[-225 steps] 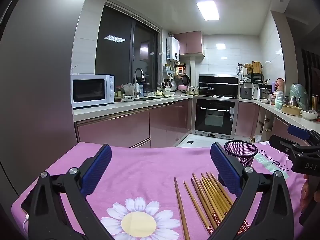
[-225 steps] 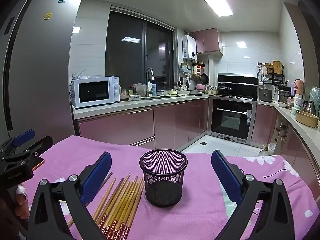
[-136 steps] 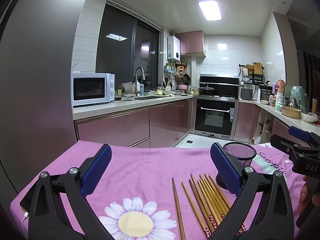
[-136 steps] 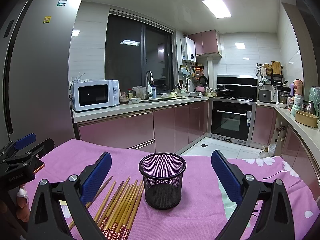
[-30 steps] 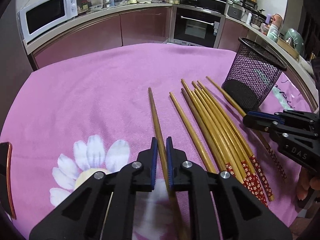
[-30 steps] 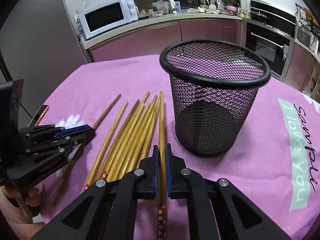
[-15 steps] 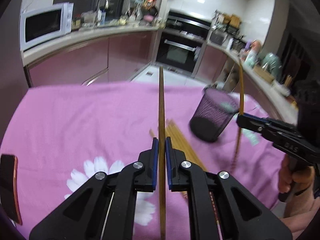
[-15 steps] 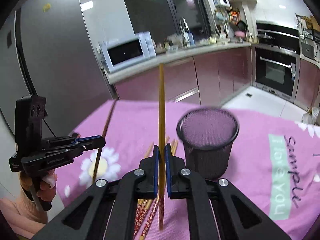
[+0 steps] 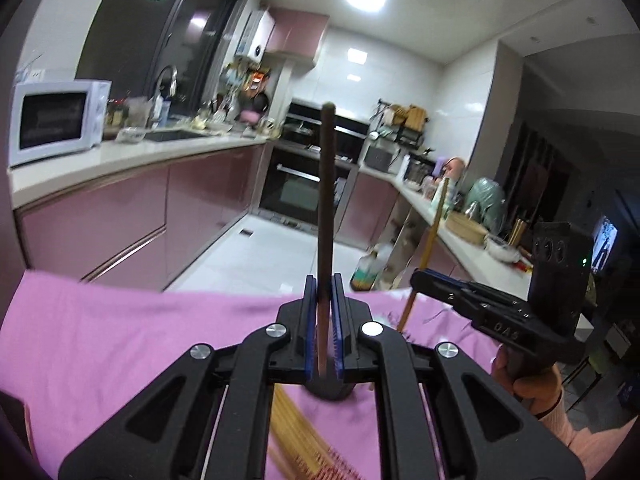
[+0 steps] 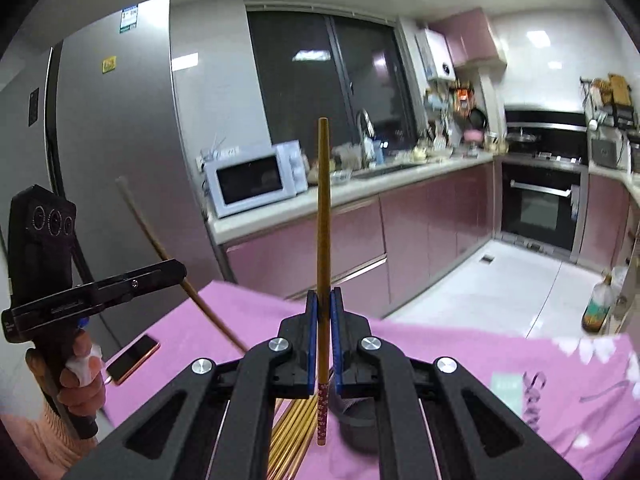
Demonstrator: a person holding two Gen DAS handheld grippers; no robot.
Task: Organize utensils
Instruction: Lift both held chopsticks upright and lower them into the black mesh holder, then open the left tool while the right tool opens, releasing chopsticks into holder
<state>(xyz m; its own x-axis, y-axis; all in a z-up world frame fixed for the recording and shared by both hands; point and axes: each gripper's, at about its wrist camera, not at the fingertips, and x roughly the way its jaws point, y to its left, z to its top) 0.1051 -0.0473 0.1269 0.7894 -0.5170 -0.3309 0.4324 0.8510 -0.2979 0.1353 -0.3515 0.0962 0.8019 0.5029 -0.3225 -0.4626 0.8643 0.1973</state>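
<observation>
Both tools have swung up a lot compared with half a second back: the views now show mostly kitchen, and the pink cloth [image 9: 120, 340] on the counter has dropped low in both. The mesh cup [image 10: 356, 420] sits mostly hidden under the tools, just beside the loose pile of chopsticks [image 10: 292, 432] lying on the cloth. The left tool [image 9: 321, 320] is pinching a dark chopstick [image 9: 326, 208], standing nearly upright. The right tool [image 10: 322, 328] is clamped on a golden chopstick [image 10: 323, 220], patterned end pointing down near the cup. My worry: with the cup barely visible, a stick could miss the rim or tip the light cup over. Both sticks are close together too, so they could knock and twist in the grip.
</observation>
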